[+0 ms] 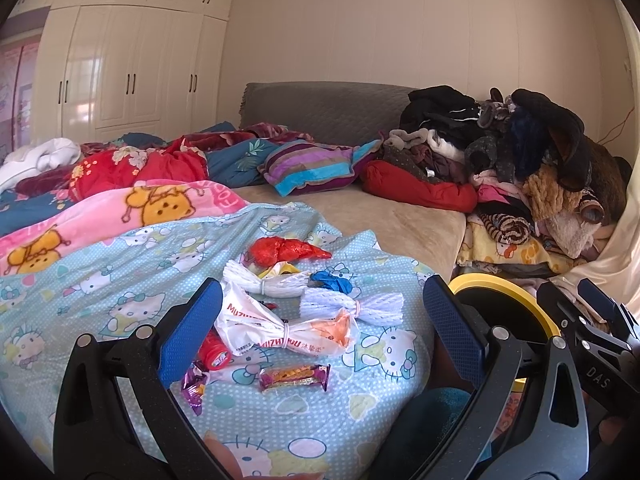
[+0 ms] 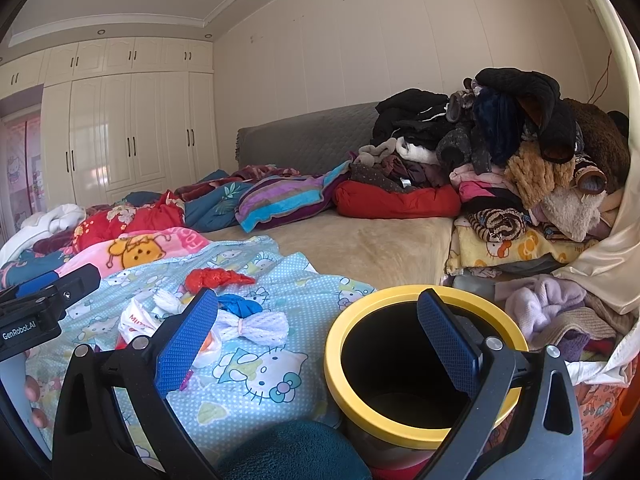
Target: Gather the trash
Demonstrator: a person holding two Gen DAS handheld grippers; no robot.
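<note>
Fingers on both grippers are spread wide with nothing between them. The left gripper (image 1: 322, 320) sits low over the trash pile, and the right gripper (image 2: 318, 340) hangs next to the bin, one finger crossing in front of its opening.

Biggest thing here is the bed (image 1: 400, 216), with a tan sheet and a light blue cat-print blanket (image 1: 100, 280) bunched over the near end. A heap of clothes (image 1: 520, 152) is stacked against the wall on the right side, and a striped pillow (image 1: 308, 164) lies near the headboard.

The bin (image 2: 340, 344) is black with a yellow rim, upright and open, just beside the blanket on the right. It looks empty as far as I can see into it.

All the trash is on the blue blanket, clustered together: a white printed plastic bag (image 1: 280, 328) tied in the middle, two white foam net sleeves (image 1: 352, 306) also tied like bows, a crumpled red plastic bag (image 1: 286, 250) at the far side, and a blue glove-looking wad (image 1: 330, 280) between the nets. Nearest the camera are a small red round container (image 1: 214, 352), a purple snack bar wrapper (image 1: 294, 376) and a purple candy wrapper (image 1: 194, 386).
</note>
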